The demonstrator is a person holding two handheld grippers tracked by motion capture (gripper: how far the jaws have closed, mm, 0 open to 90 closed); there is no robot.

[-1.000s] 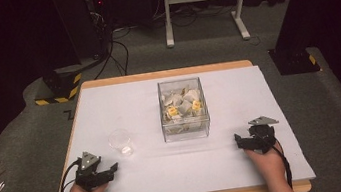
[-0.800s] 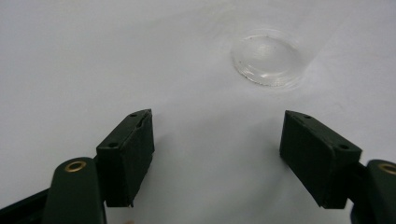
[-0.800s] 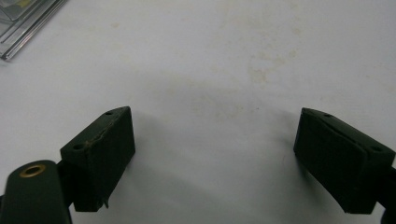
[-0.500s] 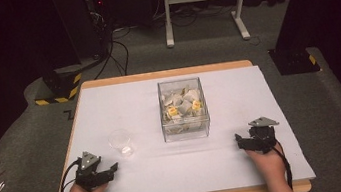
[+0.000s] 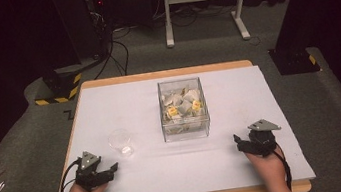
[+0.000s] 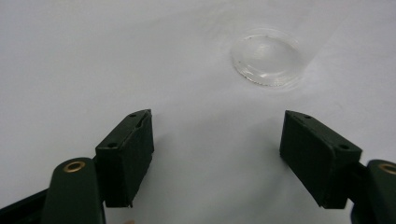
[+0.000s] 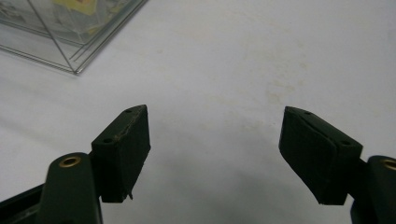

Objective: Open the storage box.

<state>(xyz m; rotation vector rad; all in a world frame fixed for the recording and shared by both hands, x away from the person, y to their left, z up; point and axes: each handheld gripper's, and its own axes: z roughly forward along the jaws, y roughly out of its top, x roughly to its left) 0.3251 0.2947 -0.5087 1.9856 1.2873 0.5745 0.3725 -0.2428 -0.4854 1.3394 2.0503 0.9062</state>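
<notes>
**Both grippers resting apart, holding nothing**

The left gripper (image 6: pixel 217 161) is sitting on the white desk (image 5: pixel 159 173), jaws spread, the clear cup (image 6: pixel 267 57) near at its 1 o'clock, faint and hard to outline. The right gripper (image 7: pixel 215 158), jaws spread too, is facing the clear box (image 7: pixel 70 28) at 10 o'clock, cut off by the frame.

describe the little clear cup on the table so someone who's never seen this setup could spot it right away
Start at the clear box of small packets in the middle of the white table. Look to its left and a little nearer the person: the clear cup stands alone there, just ahead of the left gripper. It is round, see-through and looks empty, unlike the square, filled box.
</notes>
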